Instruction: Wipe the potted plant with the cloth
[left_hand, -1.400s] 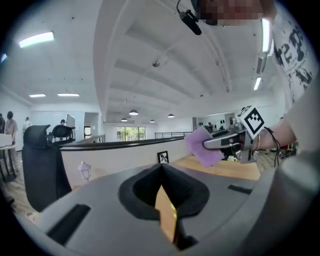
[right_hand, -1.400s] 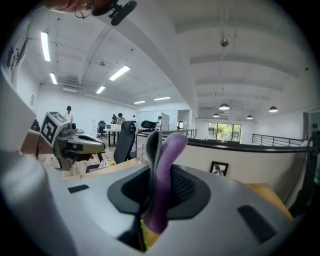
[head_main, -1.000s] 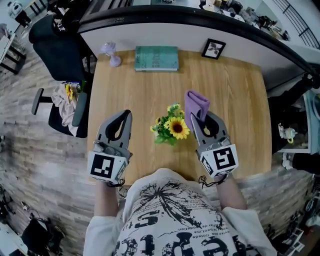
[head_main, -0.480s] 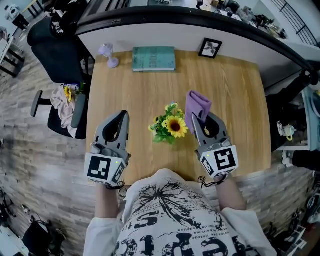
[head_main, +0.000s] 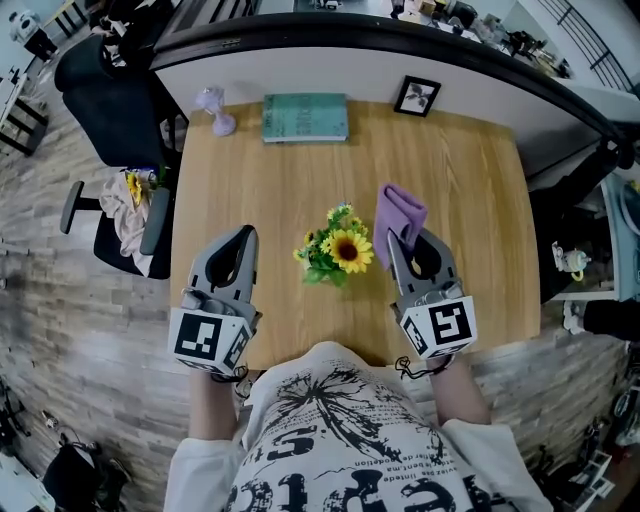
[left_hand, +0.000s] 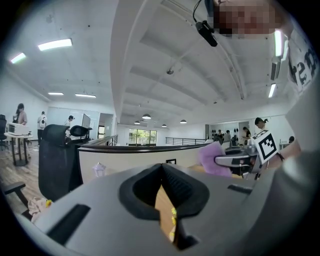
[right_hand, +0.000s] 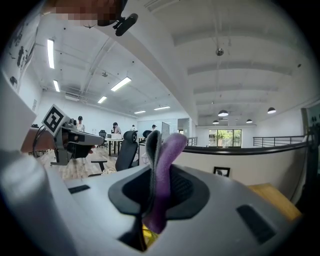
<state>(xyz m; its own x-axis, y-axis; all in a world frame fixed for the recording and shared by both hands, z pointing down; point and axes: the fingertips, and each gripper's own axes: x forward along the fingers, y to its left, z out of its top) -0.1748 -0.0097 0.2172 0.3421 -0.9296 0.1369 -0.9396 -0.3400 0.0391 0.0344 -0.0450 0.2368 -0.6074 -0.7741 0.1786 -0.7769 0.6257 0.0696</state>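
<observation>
Holding the cloth (head_main: 400, 210) in my R gripper (head_main: 393, 238), jaws clamped on its folded purple edge so it sticks up past the tips, just right of the plant (head_main: 335, 252). L gripper (head_main: 249, 233) is closed w/ nothing in it, hovering near the plant's other side. Plant stands upright mid-counter (head_main: 290, 180), nearer my edge; book (head_main: 305, 117), frame (head_main: 418, 97) & small lamp (head_main: 213, 108) sit along the far edge.
</observation>
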